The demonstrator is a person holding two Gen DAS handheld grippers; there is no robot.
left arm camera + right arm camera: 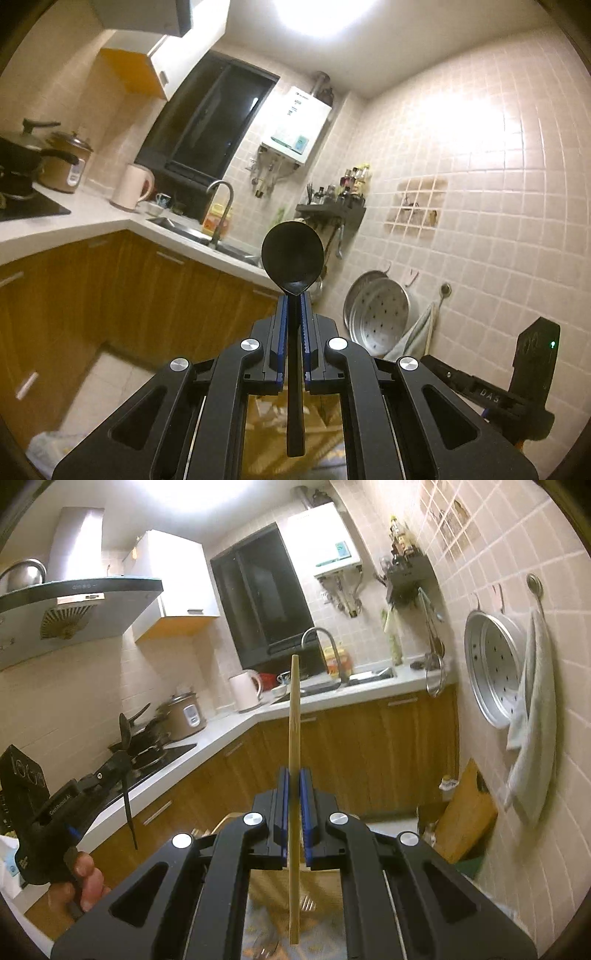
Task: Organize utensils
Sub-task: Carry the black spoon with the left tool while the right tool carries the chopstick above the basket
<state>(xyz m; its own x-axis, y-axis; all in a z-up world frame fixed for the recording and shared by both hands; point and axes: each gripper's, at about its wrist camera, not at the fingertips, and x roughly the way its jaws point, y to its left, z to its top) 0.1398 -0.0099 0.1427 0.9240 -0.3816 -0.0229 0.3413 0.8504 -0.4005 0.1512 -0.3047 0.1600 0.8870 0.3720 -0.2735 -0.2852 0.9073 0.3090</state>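
My left gripper (294, 297) is shut on the handle of a black spoon (293, 260); its bowl stands above the fingertips and the handle runs down between the blue pads. My right gripper (294, 773) is shut on a single wooden chopstick (293, 716), held upright, with its ends well above and below the jaws. In the right wrist view the left gripper (119, 764) shows at the lower left, held by a hand (86, 880), with the black spoon (125, 738) upright in it. Below the right gripper a fork (306, 902) lies on a wooden surface.
An L-shaped white counter (236, 722) over wooden cabinets carries a stove with pans (147, 738), a rice cooker (183, 714), a kettle (244, 692) and a sink with a tap (328, 653). A steamer tray (493, 672) and a towel (532, 716) hang on the right tiled wall.
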